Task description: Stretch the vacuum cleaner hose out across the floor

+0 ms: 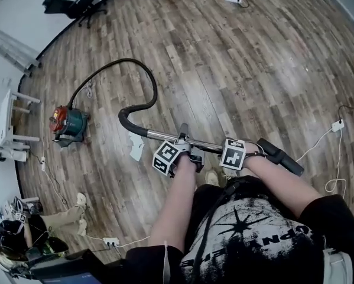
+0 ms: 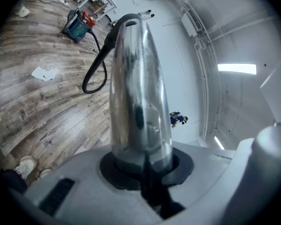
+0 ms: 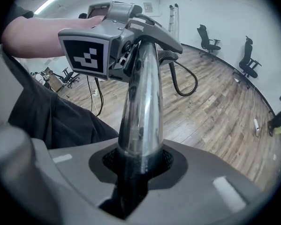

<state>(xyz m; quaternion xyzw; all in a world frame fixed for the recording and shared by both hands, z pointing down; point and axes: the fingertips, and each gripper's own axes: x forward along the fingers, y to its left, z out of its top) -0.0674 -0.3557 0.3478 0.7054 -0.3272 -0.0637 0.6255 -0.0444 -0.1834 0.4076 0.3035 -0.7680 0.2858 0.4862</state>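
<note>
- The left tongs (image 1: 184, 148) and the right tongs (image 1: 238, 149) are both clenched on the shiny metal pipe (image 1: 159, 137), side by side.
- The black hose (image 1: 148, 78) runs from the pipe in a big bend over the floor (image 1: 242, 58) to the vacuum cleaner (image 1: 69, 125).
- To do this well, I think: pull the pipe slowly away from the vacuum cleaner until the bend is gone.
- Pull too hard and the vacuum cleaner may roll or tip.

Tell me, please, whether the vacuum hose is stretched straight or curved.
Curved: the hose leaves the vacuum cleaner, arcs round in a wide loop and hooks back to the metal tube.
</note>
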